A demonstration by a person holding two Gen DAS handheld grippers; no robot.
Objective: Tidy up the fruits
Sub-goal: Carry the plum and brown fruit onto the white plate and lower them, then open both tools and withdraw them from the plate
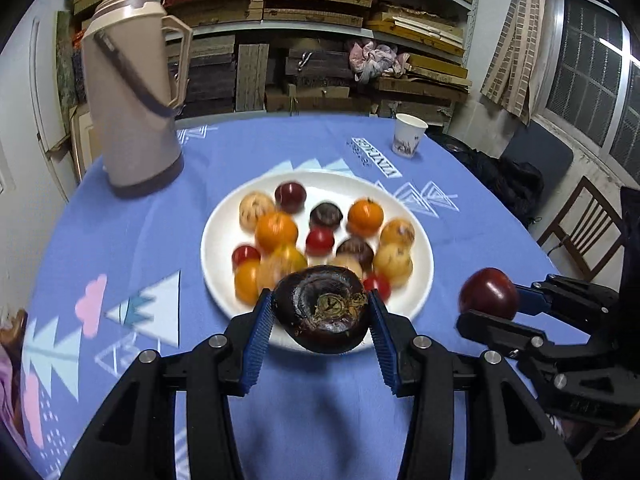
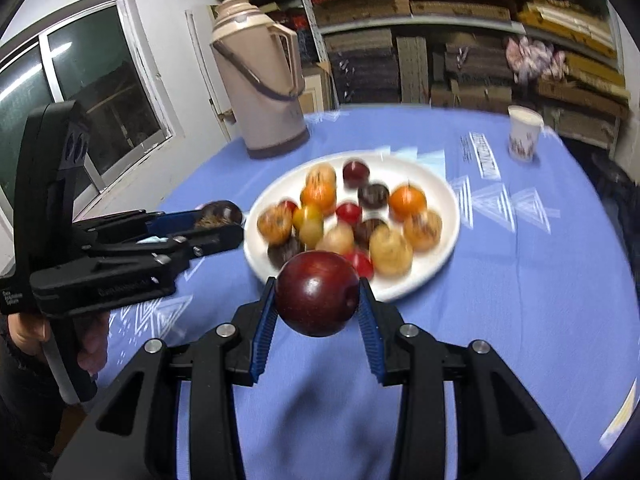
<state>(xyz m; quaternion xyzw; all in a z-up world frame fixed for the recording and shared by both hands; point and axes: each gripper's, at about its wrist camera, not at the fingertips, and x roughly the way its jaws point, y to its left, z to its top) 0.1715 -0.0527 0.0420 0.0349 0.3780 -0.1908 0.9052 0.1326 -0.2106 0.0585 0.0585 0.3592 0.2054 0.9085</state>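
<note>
Fingers of the left gripper (image 1: 321, 312) clamp a dark purple fruit (image 1: 322, 307) and the right gripper (image 2: 318, 300) clamps a red plum (image 2: 317, 293), both above the plate's (image 1: 216, 240) near rim; judged early, many fruits unsorted.

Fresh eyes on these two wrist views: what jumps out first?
Each gripper holds a fruit above the near edge of the white plate: the left gripper clamps a dark purple fruit with a dried calyx, the right gripper a glossy dark red fruit. Beyond them the plate is piled with orange, red, yellow and dark fruits, and a tall beige thermos stands far left on the blue tablecloth.
</note>
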